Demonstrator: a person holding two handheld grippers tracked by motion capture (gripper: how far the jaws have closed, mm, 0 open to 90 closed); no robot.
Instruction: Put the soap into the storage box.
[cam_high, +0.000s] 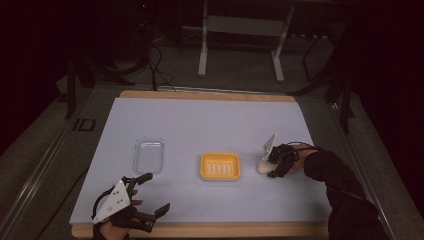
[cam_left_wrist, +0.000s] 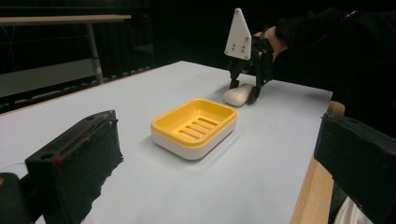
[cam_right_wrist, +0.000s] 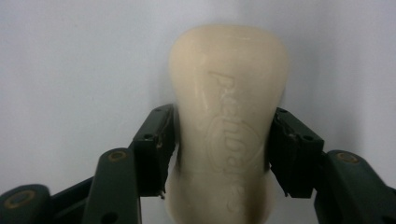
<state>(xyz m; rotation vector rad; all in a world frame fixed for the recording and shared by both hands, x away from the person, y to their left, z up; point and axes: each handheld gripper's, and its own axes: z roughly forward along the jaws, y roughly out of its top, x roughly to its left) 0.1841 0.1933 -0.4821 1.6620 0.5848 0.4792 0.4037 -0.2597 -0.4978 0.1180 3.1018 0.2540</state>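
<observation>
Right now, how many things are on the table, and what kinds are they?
Soap bar: 1
Yellow soap dish: 1
Clear plastic lid: 1
Total: 3

At the table's centre you have a yellow soap dish (cam_high: 220, 166), slotted inside, on a white base. At its nine o'clock, well apart, lies a clear plastic tray (cam_high: 149, 155). Both rest on a pale blue mat (cam_high: 210, 125) over a wooden table (cam_high: 200, 95). At twelve o'clock, beyond the table, stands a grey metal frame (cam_high: 240, 45).
</observation>
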